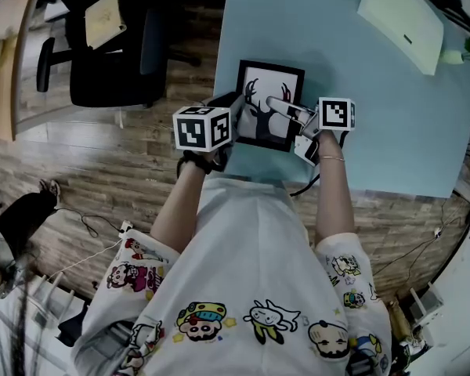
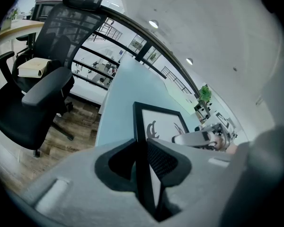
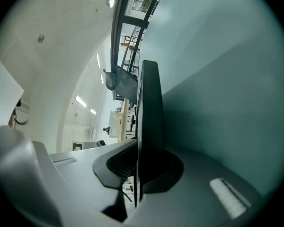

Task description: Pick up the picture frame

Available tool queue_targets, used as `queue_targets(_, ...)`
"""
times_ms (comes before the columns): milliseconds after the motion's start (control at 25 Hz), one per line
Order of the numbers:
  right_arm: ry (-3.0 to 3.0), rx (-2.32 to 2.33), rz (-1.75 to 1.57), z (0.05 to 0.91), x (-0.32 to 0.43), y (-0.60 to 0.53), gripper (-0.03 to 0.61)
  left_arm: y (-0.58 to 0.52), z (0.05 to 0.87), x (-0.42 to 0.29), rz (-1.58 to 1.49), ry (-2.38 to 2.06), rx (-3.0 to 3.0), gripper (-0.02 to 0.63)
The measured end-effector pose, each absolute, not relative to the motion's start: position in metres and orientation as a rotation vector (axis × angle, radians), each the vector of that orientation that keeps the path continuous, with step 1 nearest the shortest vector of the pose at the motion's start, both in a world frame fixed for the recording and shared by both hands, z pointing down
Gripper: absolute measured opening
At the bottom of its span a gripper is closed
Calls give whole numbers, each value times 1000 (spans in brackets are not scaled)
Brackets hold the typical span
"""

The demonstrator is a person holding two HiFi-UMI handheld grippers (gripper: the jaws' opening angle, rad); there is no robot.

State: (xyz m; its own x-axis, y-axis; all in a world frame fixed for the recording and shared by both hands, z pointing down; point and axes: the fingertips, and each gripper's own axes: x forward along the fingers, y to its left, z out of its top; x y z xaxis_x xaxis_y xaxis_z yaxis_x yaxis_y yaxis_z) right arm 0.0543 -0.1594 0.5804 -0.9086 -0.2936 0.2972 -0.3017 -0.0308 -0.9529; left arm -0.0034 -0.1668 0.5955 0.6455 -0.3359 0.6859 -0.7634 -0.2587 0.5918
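My left tool (image 2: 142,145) is clamped on the left edge of the picture frame (image 1: 270,92), and my right tool (image 3: 141,151) pinches its right edge. The frame is over the blue counter's (image 1: 360,100) near left part.

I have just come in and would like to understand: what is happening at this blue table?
A person holds a gripper in each hand and works on a black picture frame near the edge of the table. The left gripper has its jaws closed on the frame's left side, and the right gripper has its jaws closed on the opposite side. Whether the frame has left the table, I cannot tell.
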Motion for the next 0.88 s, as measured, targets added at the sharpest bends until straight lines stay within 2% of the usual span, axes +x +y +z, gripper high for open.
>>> queue_targets(40,-2162,690,2146,583,56,-159,32,-167,595,-4,528,-875,1852,71)
queue_targets(560,-2205,697,2152,575,53,-160,24,-168,593,-4,514,-908,1871,75)
queue_targets(880,-2269,721,1993,553,51,-161,21,-178,562,-9,448,-973,1961,84)
